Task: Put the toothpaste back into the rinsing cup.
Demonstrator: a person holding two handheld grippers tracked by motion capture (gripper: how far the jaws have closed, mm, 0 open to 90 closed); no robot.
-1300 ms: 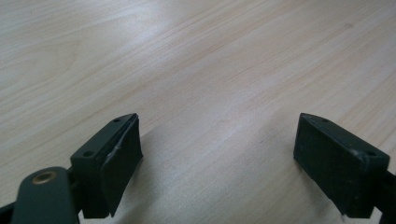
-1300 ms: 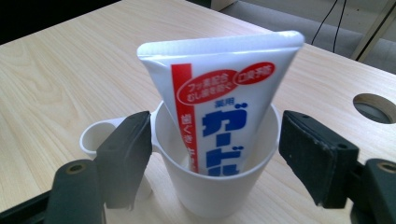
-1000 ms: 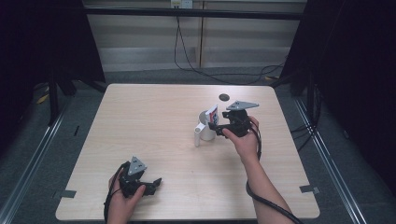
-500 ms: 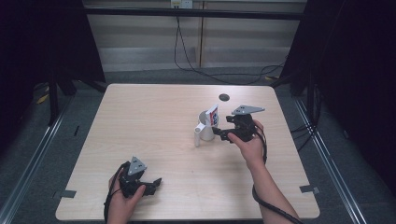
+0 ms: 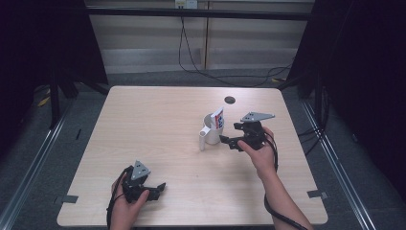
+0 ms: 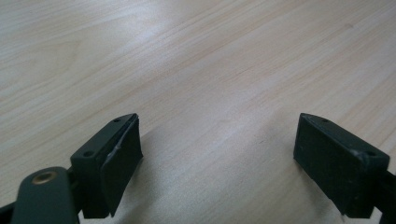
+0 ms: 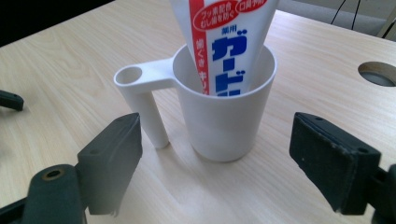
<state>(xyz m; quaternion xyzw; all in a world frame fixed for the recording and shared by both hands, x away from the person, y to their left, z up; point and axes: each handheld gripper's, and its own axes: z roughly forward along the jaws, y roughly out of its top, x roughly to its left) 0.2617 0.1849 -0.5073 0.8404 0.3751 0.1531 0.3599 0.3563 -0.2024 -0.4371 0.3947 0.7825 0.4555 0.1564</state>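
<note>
A white cup [image 5: 208, 133] with a long handle stands right of the table's middle. A white toothpaste tube [image 5: 218, 117] with red and blue print stands upright in it, leaning on the rim. My right gripper [image 5: 229, 142] is just right of the cup, pointing at it. In the right gripper view the cup [image 7: 226, 112] and tube [image 7: 224, 42] sit just ahead of my right gripper [image 7: 215, 158]. Its jaws have just been opening, stand wide and hold nothing. My left gripper [image 5: 158, 189] rests near the front left edge. In the left gripper view it [image 6: 215, 163] is open over bare wood.
A round cable hole [image 5: 230, 99] lies in the tabletop behind the cup, also seen as a hole [image 7: 378, 73] at the right. The wooden table [image 5: 143, 124] has dark floor and rails on each side. Cables hang beyond its far edge.
My right gripper has drawn back from the top of the tube, down and toward the person, with its jaws wider apart. The tube stays in the cup. The left gripper has not moved.
</note>
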